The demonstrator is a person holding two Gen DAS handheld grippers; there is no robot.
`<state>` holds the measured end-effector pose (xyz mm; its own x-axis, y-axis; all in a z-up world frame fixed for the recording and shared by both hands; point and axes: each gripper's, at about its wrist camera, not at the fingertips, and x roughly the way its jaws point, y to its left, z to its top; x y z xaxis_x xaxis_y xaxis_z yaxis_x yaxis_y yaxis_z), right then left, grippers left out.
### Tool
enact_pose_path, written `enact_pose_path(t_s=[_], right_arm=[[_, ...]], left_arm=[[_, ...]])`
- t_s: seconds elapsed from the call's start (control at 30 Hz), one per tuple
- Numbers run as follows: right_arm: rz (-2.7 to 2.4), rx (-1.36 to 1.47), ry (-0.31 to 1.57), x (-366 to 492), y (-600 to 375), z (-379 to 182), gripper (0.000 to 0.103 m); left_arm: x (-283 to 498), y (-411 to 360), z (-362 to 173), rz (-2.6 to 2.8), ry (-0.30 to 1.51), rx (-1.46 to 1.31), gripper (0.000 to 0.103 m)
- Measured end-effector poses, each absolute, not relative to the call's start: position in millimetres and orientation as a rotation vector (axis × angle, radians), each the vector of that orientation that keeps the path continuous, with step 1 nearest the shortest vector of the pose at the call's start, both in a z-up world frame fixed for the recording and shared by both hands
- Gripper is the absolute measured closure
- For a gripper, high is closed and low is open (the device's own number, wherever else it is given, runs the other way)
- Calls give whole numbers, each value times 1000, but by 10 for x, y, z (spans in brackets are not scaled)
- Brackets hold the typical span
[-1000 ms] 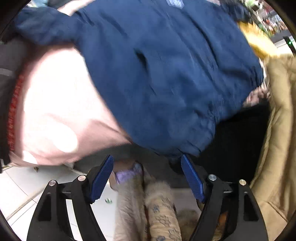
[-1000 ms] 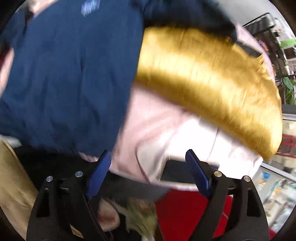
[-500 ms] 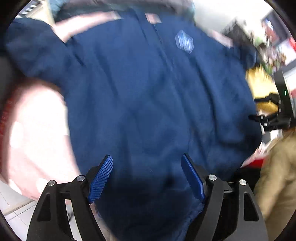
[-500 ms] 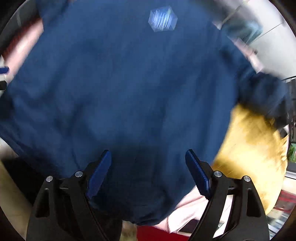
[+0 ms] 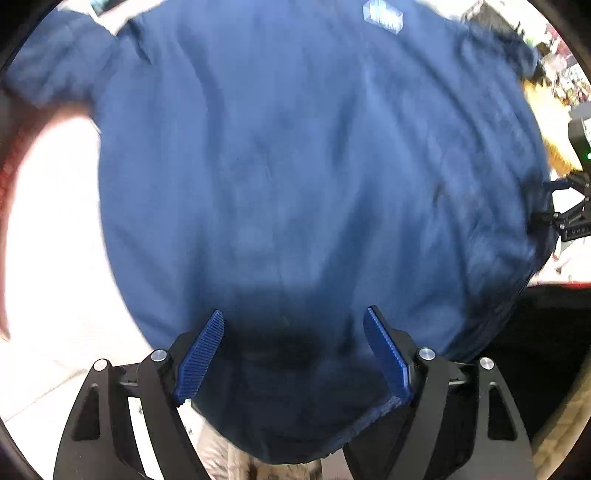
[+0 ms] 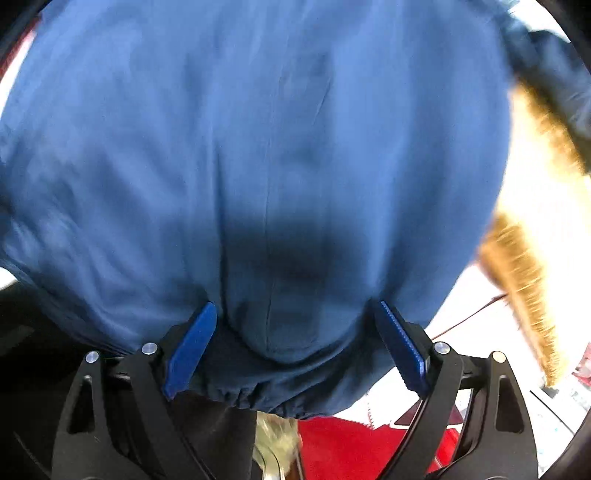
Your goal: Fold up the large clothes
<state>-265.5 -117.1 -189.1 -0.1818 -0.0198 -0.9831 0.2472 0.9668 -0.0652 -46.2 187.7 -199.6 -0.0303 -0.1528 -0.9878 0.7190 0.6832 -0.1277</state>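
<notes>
A large navy blue jacket (image 5: 295,166) lies spread over a heap of clothes and fills both views. Its pale chest patch (image 5: 382,16) sits at the far edge. My left gripper (image 5: 295,354) points straight down at the jacket's near hem, its jaws wide and opening, with the hem fabric lying between the blue pads (image 5: 201,360), which do not pinch it. My right gripper (image 6: 295,343) hangs the same way over the jacket (image 6: 277,129) near its elastic hem (image 6: 240,395), its jaws also opening. The right gripper (image 5: 569,218) also shows at the edge of the left wrist view.
A pale pink garment (image 5: 48,221) lies under the jacket at left, a black one (image 5: 535,332) and a tan coat (image 5: 569,424) at right. In the right wrist view a golden garment (image 6: 524,266) lies to the right and red cloth (image 6: 343,443) below the hem.
Both grippers have come down onto the navy jacket, which now fills both views. Its hem has come between each pair of fingers; the pink and golden garments have slid to the edges.
</notes>
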Motion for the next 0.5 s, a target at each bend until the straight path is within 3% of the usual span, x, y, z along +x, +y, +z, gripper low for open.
enact_pose_path(t_s=[0.33, 0.5], right_arm=[[-515, 527, 1339, -2219, -2471, -947, 16], [-686, 473, 1257, -2132, -3178, -611, 16]], left_arm=[[207, 1301, -1216, -687, 1244, 249, 26], [162, 836, -1126, -733, 1195, 271, 25]])
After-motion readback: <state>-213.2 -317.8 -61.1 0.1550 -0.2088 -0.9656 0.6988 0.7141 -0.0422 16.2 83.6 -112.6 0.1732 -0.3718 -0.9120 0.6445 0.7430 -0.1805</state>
